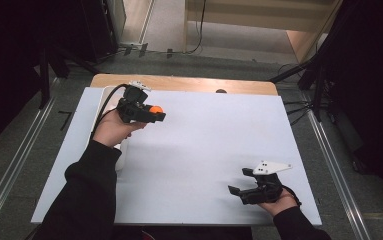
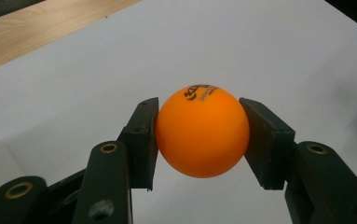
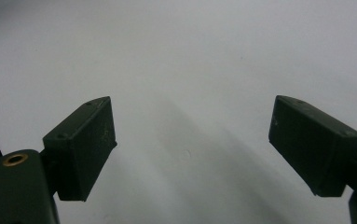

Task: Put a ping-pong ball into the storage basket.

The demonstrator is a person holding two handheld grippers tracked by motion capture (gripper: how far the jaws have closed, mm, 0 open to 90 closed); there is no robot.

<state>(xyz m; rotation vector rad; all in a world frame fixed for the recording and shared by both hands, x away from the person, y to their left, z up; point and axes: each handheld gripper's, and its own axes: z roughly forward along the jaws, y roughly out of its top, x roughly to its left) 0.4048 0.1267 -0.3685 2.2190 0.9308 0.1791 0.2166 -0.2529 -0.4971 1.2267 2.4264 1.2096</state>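
— Two pads of the left gripper [image 2: 199, 140] are pinched on the orange ball [image 2: 202, 131], held above the white sheet [image 1: 204, 150], near its far left corner.
— Squeeze should be kept steady; the right gripper [image 3: 192, 149] is held spread, empty, over that sheet's near right edge.

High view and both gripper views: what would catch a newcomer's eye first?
The orange ball stands out at once, clamped between the black pads of the left hand-held gripper above the far left part of the white table sheet. Next comes the right hand-held gripper at the near right edge, its jaws wide apart with nothing between them.
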